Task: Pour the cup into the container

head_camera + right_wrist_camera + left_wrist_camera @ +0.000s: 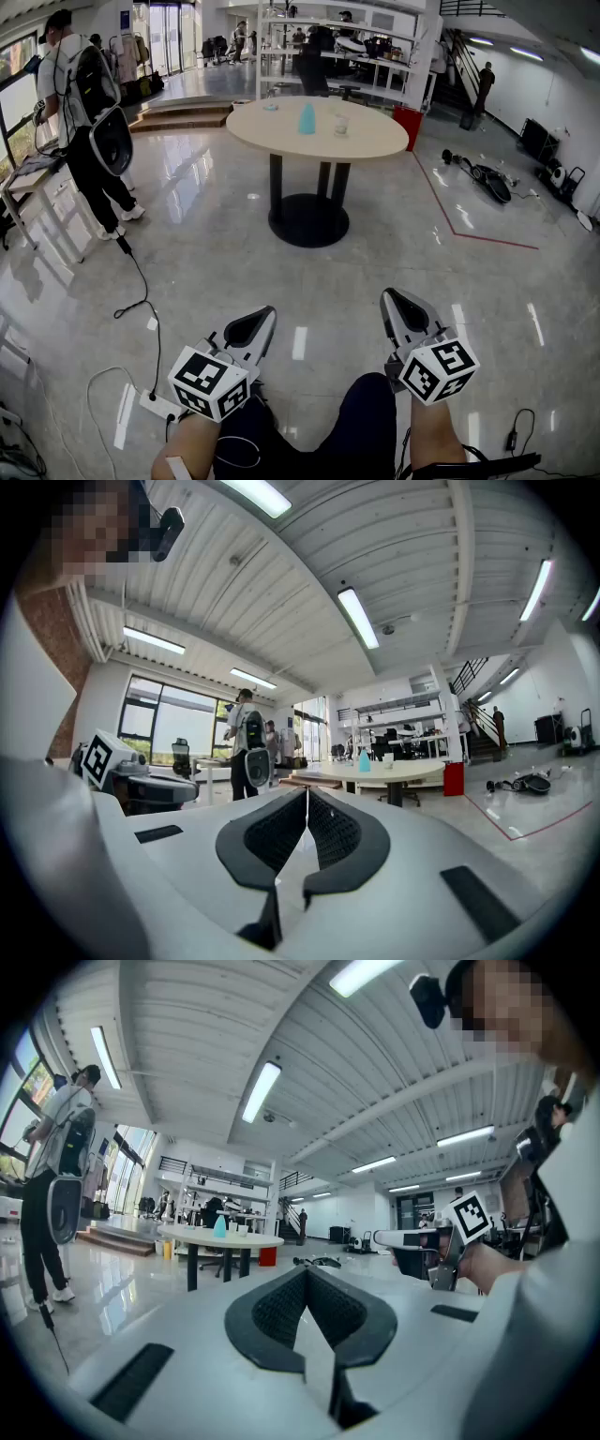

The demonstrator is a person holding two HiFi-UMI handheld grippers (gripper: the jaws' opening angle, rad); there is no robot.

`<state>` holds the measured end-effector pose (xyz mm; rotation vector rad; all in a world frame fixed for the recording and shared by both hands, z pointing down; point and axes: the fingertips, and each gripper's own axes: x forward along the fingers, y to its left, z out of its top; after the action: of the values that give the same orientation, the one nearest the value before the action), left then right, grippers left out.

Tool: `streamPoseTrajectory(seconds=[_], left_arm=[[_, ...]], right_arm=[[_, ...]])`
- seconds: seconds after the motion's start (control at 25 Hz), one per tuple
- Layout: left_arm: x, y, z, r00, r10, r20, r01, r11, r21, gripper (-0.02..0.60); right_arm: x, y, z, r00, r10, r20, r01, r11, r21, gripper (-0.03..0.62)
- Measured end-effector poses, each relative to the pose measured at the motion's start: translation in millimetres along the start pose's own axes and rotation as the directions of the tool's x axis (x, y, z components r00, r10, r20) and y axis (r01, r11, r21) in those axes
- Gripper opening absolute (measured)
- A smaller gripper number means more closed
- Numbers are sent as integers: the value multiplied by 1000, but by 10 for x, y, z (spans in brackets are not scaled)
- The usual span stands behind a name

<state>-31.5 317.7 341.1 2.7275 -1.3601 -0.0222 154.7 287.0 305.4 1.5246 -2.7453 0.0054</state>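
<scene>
**Left gripper** point(306, 1273): the jaws are closed, the ribbed black pads meeting along a single seam with nothing between them. It is held level and points across the room.

**Right gripper** point(307, 792): the jaws are likewise pressed together and empty, and it is also level. In the head view the two grippers sit side by side low in the frame, apart from each other. Each carries its marker cube at the rear, the left cube point(208, 382) and the right cube point(439, 369). The wearer's forearms and dark-trousered legs point(366, 422) lie beneath them.

**Floor** point(216, 216): glossy pale tiles. A white power strip point(159, 405) lies just left of the left gripper, and a black cable point(141, 281) trails from it toward the left. A red line point(459, 220) marks the floor on the right.

**Round table** point(281, 131): a pale top on a black pedestal, well apart from both grippers, straight ahead of them. On it stand the blue container point(307, 118) and, just to its right and not touching it, the clear cup point(341, 124). Both are upright. The cup's contents cannot be made out at this range.

**Surroundings:** a red bin point(406, 127) stands behind the table's right edge. A person with a backpack point(84, 103) stands at the far left beside a white desk point(37, 183).
</scene>
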Motion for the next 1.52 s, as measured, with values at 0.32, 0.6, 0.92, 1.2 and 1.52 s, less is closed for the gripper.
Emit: streamPoseTrajectory(seconds=[0.32, 0.6, 0.92, 1.2, 1.52], left_arm=[[496, 261, 143, 1000, -2, 8, 2, 1000, 20, 2], [1224, 575, 163, 1000, 5, -27, -4, 999, 39, 2], [2011, 1103, 238, 1000, 1, -30, 0, 999, 42, 2], [2797, 1867, 389, 1000, 12, -6, -11, 999, 46, 1], [3926, 2594, 512, 1000, -1, -14, 2, 998, 64, 1]], right_arm=[[358, -252, 10, 1000, 24, -3, -24, 1000, -6, 6], [970, -853, -14, 999, 36, 22, -37, 999, 34, 6], [1765, -1449, 117, 998, 24, 51, -25, 999, 31, 6], [2725, -1930, 119, 998, 30, 49, -31, 999, 18, 6], [3821, -2679, 138, 997, 32, 66, -34, 999, 30, 6]])
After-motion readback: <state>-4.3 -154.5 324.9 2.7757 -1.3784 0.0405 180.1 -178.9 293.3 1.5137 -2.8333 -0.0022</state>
